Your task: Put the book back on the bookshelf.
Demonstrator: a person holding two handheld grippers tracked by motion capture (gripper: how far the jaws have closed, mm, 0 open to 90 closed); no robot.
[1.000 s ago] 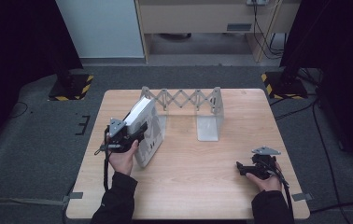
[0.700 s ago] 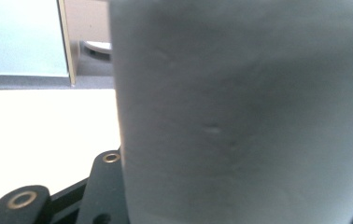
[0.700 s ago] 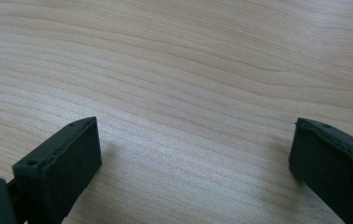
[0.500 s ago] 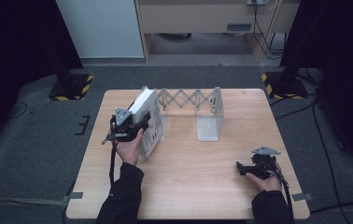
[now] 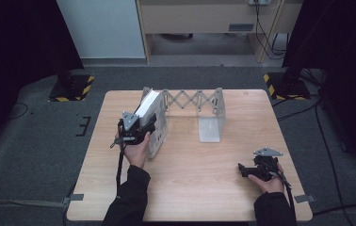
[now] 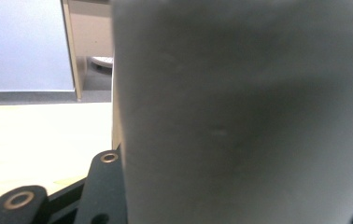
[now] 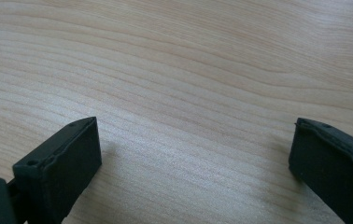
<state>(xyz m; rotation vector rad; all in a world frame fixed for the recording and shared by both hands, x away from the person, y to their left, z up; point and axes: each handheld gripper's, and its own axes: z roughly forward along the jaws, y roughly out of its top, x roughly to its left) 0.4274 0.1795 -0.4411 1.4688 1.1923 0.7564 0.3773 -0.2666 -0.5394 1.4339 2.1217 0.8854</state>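
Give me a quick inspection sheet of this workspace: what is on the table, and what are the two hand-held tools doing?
Surface: wooden table, bare pale wood.
Job's things: grey expandable rack at the far edge; white flat item leaning at its left end.
Clutter: nothing seen.
Grippers: left hand-held gripper shut on the white flat item; right hand-held gripper open, low over bare wood.
Cables: one trails from each gripper.
Surroundings: grey floor, hazard-striped stand bases.

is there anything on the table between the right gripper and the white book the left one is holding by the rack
Nothing visible. The bare wooden table lies between the right gripper and the white book, which the left gripper holds against the grey accordion rack. The rack's right end plate stands farther back.
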